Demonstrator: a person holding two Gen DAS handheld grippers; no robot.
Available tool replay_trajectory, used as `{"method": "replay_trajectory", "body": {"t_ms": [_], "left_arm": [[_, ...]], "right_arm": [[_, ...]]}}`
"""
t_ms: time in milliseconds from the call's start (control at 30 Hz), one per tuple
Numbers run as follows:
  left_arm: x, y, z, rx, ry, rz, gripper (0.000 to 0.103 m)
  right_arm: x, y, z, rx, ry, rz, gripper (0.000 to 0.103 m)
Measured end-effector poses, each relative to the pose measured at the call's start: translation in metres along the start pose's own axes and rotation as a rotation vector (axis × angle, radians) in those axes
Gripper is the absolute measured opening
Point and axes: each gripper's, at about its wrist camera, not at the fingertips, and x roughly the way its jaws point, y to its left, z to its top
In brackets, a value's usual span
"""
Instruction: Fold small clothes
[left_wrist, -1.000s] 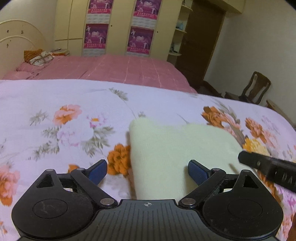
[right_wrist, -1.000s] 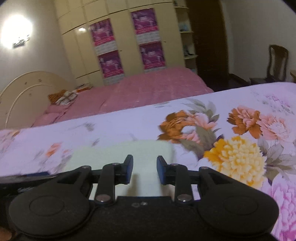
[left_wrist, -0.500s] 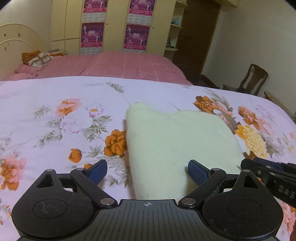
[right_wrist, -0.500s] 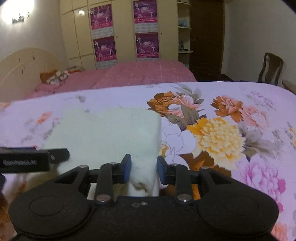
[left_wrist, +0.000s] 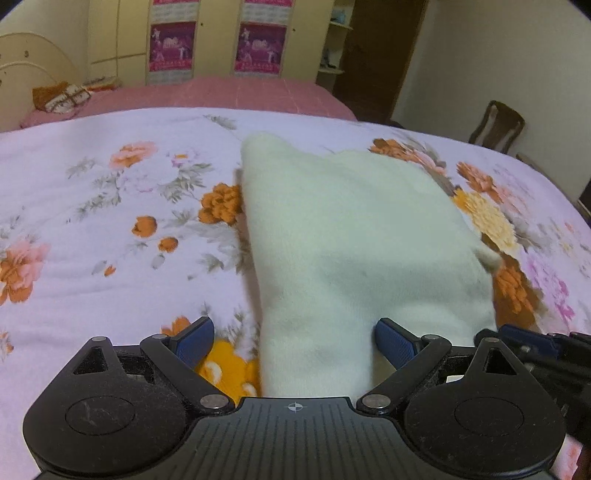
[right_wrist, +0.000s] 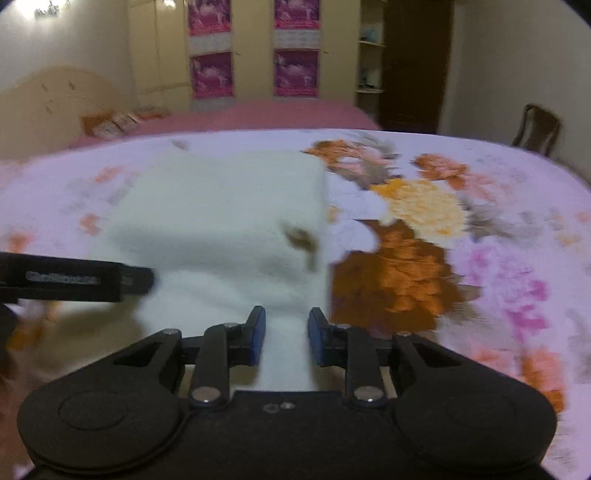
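Lying between both grippers — cream garment (left_wrist: 354, 236), floral bedspread (left_wrist: 110, 221)

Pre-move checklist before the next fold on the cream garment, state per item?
1. Cream garment lying on the floral quilt: ok.
2. Left gripper jaws wide, cloth between them, pads not pressing: ok for a grasp, not yet gripping.
3. Right gripper jaws narrow with a strip of cloth between them, just closing: whether it is pinched, cannot tell.
4. Grippers clear of each other: close at the near edge, ok.
5. Right view sharpness: blurred, not ok.
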Motion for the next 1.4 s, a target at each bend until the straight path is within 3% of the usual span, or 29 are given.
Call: {"method": "replay_trajectory", "body": {"t_ms": [100, 167, 467, 600, 633, 733, 867, 933, 1033, 1100, 1200, 1400], "left_arm": [[-0.013, -0.002, -0.013, 0.028, -0.002, -0.014, 0.093], [-0.018, -0.001, -0.022, 0.028, 0.003, -0.019, 0.093], [-0.041, 0.004, -0.037, 0.041, -0.002, -0.014, 0.093], [-0.045, 0.008, -0.037, 0.026, -0.012, 0.005, 0.094], [-0.045, 0.008, -0.036, 0.018, -0.01, 0.007, 0.094], [-0.043, 0.008, -0.033, -0.007, -0.009, 0.012, 0.093], [-0.043, -0.002, -0.025, -0.007, -0.026, 0.012, 0.094], [-0.034, -0.007, -0.024, 0.008, -0.016, 0.026, 0.094], [-0.025, -0.007, -0.028, 0.002, 0.004, 0.041, 0.094], [-0.026, -0.007, -0.027, 0.003, 0.008, 0.045, 0.094], [-0.029, -0.008, -0.02, -0.015, 0.008, 0.048, 0.093], [-0.033, 0.005, 0.003, -0.083, -0.064, 0.082, 0.093]], "right_arm": [[-0.017, -0.01, 0.002, 0.091, 0.005, 0.038, 0.025], [-0.027, -0.008, -0.004, 0.111, 0.015, 0.068, 0.034], [-0.038, 0.01, -0.028, 0.083, 0.039, 0.029, 0.021], [-0.024, -0.005, -0.021, 0.2, 0.056, 0.058, 0.022], [-0.021, -0.004, -0.02, 0.186, 0.062, 0.067, 0.022], [-0.023, -0.002, -0.018, 0.087, 0.075, 0.105, 0.008], [-0.05, -0.015, -0.02, 0.018, 0.036, 0.084, 0.006], [-0.046, -0.024, -0.027, 0.035, 0.079, 0.095, 0.006], [-0.037, -0.028, -0.028, 0.034, 0.091, 0.135, 0.009], [-0.042, -0.035, -0.016, 0.089, 0.068, 0.184, 0.023], [-0.04, -0.044, 0.006, 0.14, 0.006, 0.23, 0.034], [0.005, -0.05, 0.037, 0.232, 0.018, 0.232, 0.035]]}}
